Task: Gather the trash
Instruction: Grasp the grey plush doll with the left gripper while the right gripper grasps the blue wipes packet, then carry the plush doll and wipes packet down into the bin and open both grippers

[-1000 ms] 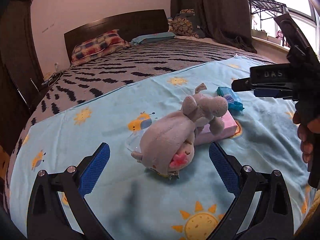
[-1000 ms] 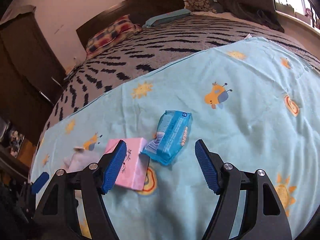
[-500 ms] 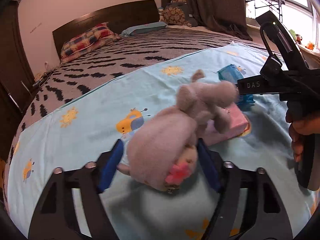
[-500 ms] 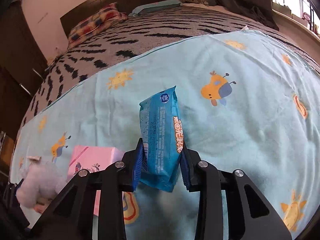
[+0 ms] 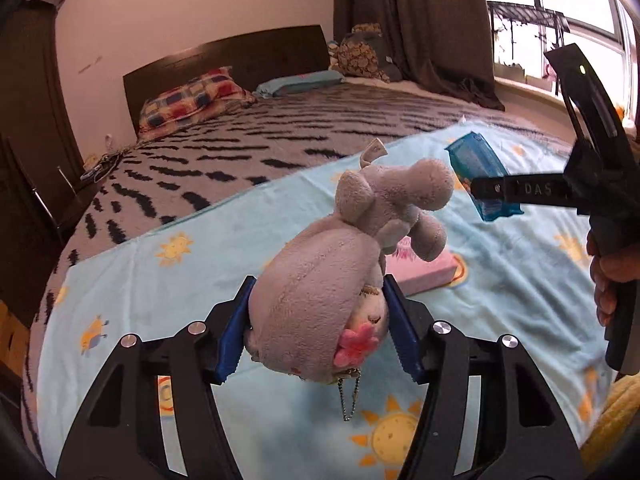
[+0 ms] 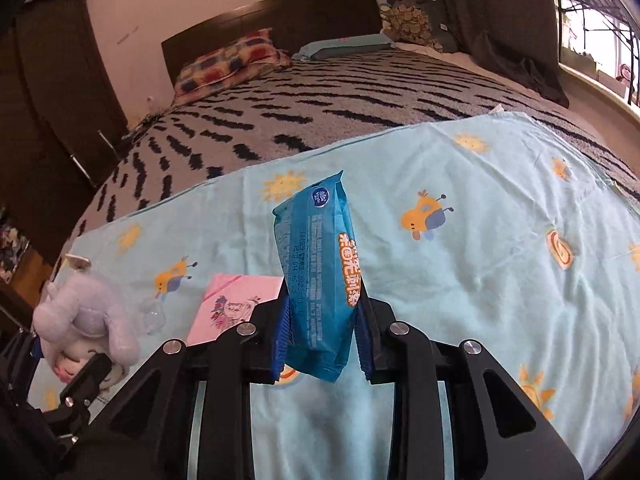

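1. Here, both grippers are loaded and lifted clear of the light blue sun-print blanket (image 6: 480, 280) spread over the bed.
2. The left gripper (image 5: 318, 330) has its jaws closing on the grey plush toy (image 5: 320, 300); the blue pads press into the toy's round body from both sides, and its head and limbs stick up and away from the camera. A small ball chain (image 5: 349, 398) dangles below it.
3. The right gripper (image 6: 322, 338) clamps the blue wipes packet (image 6: 320, 272) at a narrow setting. The packet stands on end, with its long axis running up and away from the fingers, and its lower edge pokes out beneath the pads.
4. Still lying on the blanket is the pink tissue pack (image 6: 234, 300), flat, just left of the right gripper's fingers in its own view, and just beyond the plush toy in the left view. A small clear plastic piece (image 6: 152, 314) sits beside it, toward the left gripper.
5. I judge the pink pack to lie between the two hands, about equally near each. Neither can take it while full, so the likely next step is carrying both loads to a bin, which is not visible in either view.
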